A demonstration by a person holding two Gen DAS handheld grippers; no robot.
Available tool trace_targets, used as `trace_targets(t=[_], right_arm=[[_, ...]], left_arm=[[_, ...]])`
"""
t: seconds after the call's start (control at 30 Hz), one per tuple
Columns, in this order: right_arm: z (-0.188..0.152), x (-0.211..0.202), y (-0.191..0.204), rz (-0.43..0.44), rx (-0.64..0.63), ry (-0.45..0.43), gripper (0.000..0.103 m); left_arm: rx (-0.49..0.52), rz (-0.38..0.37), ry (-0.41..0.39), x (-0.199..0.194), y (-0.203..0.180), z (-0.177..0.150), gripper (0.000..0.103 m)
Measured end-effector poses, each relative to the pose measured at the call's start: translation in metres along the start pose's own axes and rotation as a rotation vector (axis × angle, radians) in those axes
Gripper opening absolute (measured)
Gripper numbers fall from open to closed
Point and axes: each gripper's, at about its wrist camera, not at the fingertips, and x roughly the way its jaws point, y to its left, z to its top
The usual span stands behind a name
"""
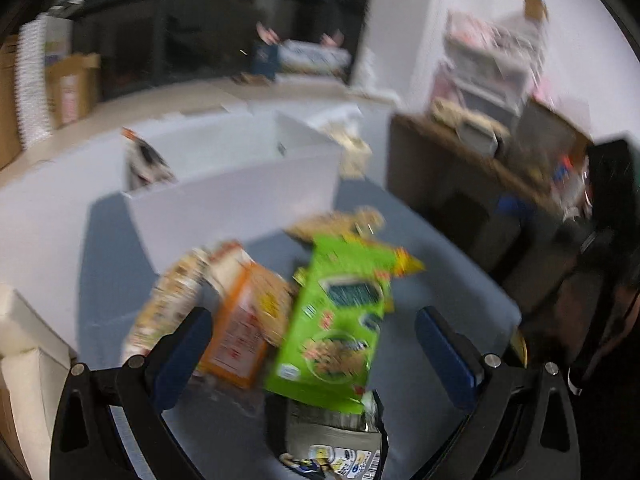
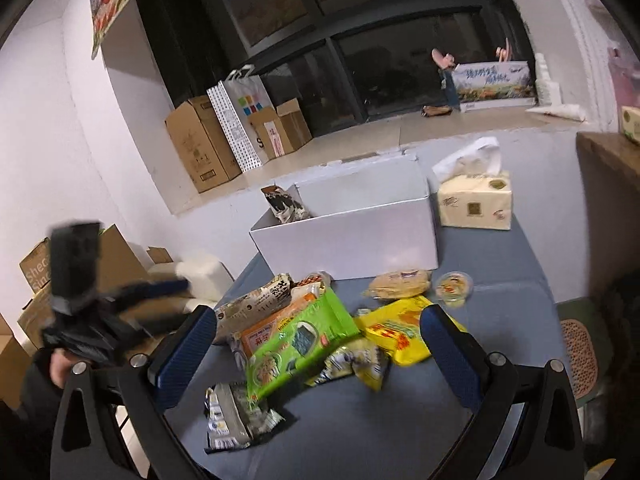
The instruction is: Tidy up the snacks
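So the snacks were all dumped in a loose pile on a table with a blue-grey cloth (image 2: 500, 320), near its front-left part. The green packet (image 2: 296, 346) lay on top, overlapping an orange packet (image 2: 262, 330), with a yellow packet (image 2: 400, 332) just to its right and a silvery grey packet (image 2: 228, 420) at the near edge. A beige printed bag (image 2: 256, 304) lay at the left of the heap, and a round cracker pack (image 2: 398, 282) plus a small clear-lidded cup (image 2: 454, 286) sat a bit further back.

Behind the pile stood an open white box (image 2: 352, 232) with one dark patterned packet (image 2: 284, 204) poking up out of its left corner. A tissue pack (image 2: 476, 200) sat just right of the box.

Both tongs were spread wide and holding nothing. The right gripper (image 2: 318, 352) hung over the pile, and the left gripper (image 1: 312, 352) did too, though its view was really smeared. In the right view the left one showed up as a blur off the table's left side.

Room-wise: white walls, big dark windows, a pale ledge carrying cardboard boxes (image 2: 200, 144) and a white gift bag (image 2: 244, 120), more cartons on the floor at left, and a brown wooden shelf (image 1: 460, 160) with clutter to the right.
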Motion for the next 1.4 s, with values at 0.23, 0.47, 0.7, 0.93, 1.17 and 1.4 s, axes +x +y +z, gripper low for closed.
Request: trace_targets(t=[0.23, 0.47, 0.7, 0.93, 1.17, 1.4], right_arm=[[-0.003, -0.041, -0.006, -0.013, 0.003, -0.075, 0.103], [-0.008, -0.051, -0.013, -0.027, 0.01, -0.074, 0.103], [-0.012, -0.047, -0.016, -0.033, 0.019, -0.052, 0.103], [-0.007, -0.011, -0.027, -0.101, -0.004, 0.04, 0.103], [0.022, 0.112, -0.034, -0.191, -0.136, 0.31, 0.103], [0.032, 0.222, -0.041, -0.262, -0.169, 0.514, 0.103]], left_arm=[[0.091, -0.088, 0.097, 0.057, -0.016, -0.001, 0.103], [0.103, -0.081, 0.17, 0.094, -0.012, 0.002, 0.102], [0.133, -0.109, 0.14, 0.083, -0.013, -0.002, 0.065], [0.112, -0.059, -0.001, 0.033, -0.014, 0.004, 0.064], [0.007, 0.038, -0.204, -0.04, 0.0, 0.003, 0.064], [-0.067, 0.102, -0.32, -0.089, 0.022, -0.007, 0.064]])
